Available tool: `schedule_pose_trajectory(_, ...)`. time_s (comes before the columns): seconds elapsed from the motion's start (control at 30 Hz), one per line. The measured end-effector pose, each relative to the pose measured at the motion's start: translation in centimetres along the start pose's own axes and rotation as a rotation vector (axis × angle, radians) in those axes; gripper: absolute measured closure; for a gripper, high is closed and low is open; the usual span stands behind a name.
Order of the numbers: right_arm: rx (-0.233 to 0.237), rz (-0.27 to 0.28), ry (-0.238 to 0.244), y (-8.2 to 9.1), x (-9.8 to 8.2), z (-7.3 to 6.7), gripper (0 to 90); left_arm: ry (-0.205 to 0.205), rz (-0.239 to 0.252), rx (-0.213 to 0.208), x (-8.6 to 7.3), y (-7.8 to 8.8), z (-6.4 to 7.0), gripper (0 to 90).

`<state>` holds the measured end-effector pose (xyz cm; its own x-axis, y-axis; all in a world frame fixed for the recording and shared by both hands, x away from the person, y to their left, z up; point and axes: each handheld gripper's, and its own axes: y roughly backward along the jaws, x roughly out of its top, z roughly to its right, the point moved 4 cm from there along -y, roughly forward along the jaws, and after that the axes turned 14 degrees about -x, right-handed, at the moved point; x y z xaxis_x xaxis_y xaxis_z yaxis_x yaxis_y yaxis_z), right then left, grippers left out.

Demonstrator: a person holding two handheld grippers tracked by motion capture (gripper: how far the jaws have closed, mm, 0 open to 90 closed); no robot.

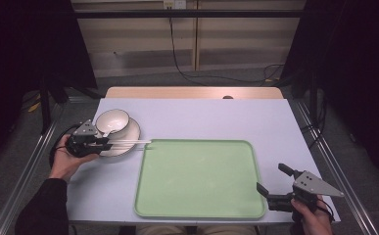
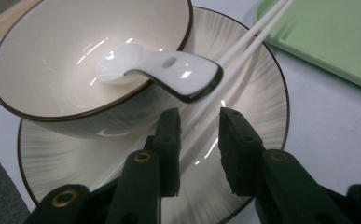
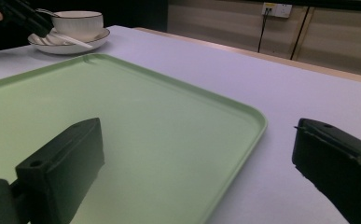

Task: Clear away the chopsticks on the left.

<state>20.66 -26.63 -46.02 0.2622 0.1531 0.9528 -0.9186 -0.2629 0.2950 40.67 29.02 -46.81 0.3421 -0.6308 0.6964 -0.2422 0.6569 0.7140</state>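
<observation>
Two white chopsticks (image 2: 243, 51) lie across the plate (image 2: 267, 98), upper right of frame, between your left gripper (image 2: 199, 135) jaws, not yet pinched. Close off-centre and one could roll away. Right gripper (image 1: 271, 183) gapes idle, lower right.

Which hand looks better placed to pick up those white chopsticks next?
Left. The left gripper already straddles the chopsticks on the plate; the right gripper sits far off beside the green tray.

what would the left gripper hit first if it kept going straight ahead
Probably the white chopsticks: they lie on the plate between the left gripper jaws and run on ahead. The spoon handle sits just left of that line.
</observation>
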Motion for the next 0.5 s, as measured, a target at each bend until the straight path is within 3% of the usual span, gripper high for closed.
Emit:
schedule_pose_trajectory(0.13, 0.011, -0.012, -0.008, -0.2, -0.1, -0.1, 1.7, -0.019, -0.055, -0.019, 0.2, -0.6, 0.2, 69.4)
schedule_pose_trajectory(0.23, 0.007, -0.005, -0.008, -0.1, -0.1, 0.0, 1.7, -0.029, -0.052, -0.015, 0.6, -1.1, 0.2, 70.7)
schedule_pose_trajectory(0.33, 0.008, -0.007, -0.02, -0.1, -0.1, 0.1, 1.6, -0.031, -0.096, -0.039, 0.5, -1.6, 0.4, 71.7)
schedule_pose_trajectory(0.5, 0.009, -0.005, -0.019, -0.1, -0.1, 0.1, 1.6, -0.034, -0.075, -0.033, 0.5, -1.1, 0.4, 71.1)
